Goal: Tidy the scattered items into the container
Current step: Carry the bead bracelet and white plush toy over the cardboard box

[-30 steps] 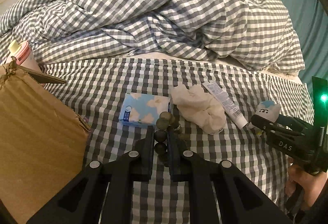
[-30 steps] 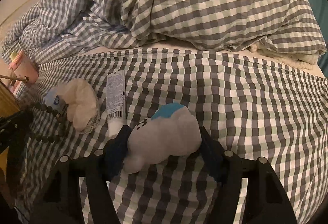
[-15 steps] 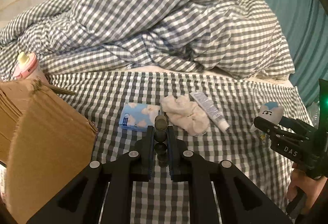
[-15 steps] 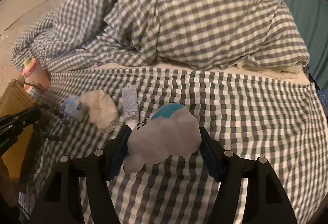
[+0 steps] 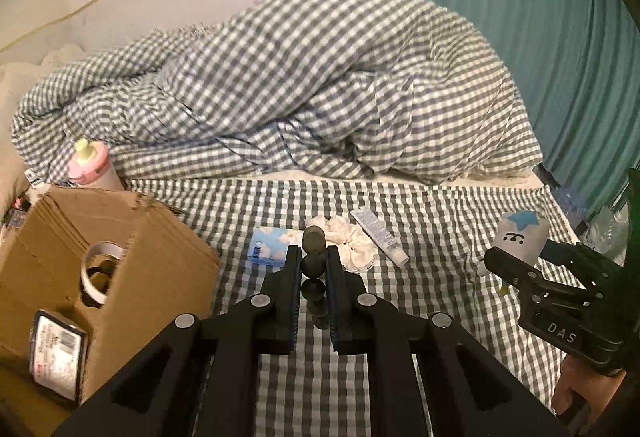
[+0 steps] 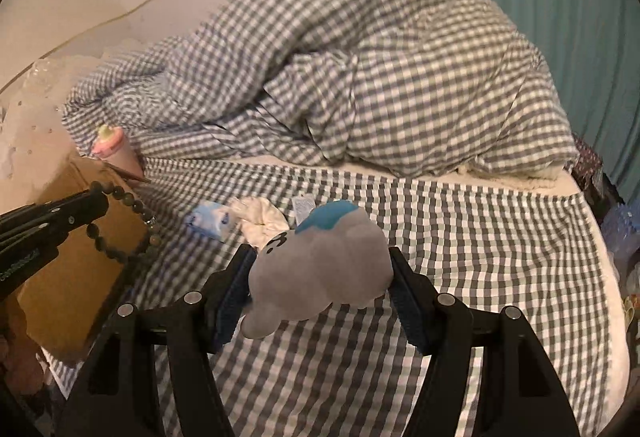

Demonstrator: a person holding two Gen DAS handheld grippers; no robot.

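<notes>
left gripper (image 5: 313, 269): jaws nearly together, clamped on a bead bracelet (image 5: 313, 265); beads stacked between the pads, the rest of the loop hangs free in the right wrist view (image 6: 124, 225)
right gripper (image 6: 320, 269): jaws abt halfway apart, clamped on a grey plush toy (image 6: 320, 265) w/ a blue top; pads press both its sides, toy is off the bed
right gripper, seen from the left (image 5: 516, 257): toy (image 5: 520, 241) sits upright in the jaws, above the bed's right edge
box (image 5: 132, 249): cardboard, open top, at the bed's left edge; tape roll (image 5: 100, 269) and a labelled pack (image 5: 58, 353) inside
bracelet vs box: in the right wrist view the loop hangs in front of the box (image 6: 80, 277); can't tell if it is over the opening
tissue pack (image 5: 268, 247): light blue, flat on the checked sheet (image 5: 432, 237), mid bed, just right of the box
scrunchie (image 5: 352, 245): cream, just right of the tissue pack
tube (image 5: 380, 237): white, lying slanted just right of the scrunchie
bottle (image 5: 90, 167): pink, yellow cap, behind the box
duvet (image 5: 320, 85): checked, bunched at the far side of the bed
hand (image 5: 584, 397): partly seen under the right gripper
</notes>
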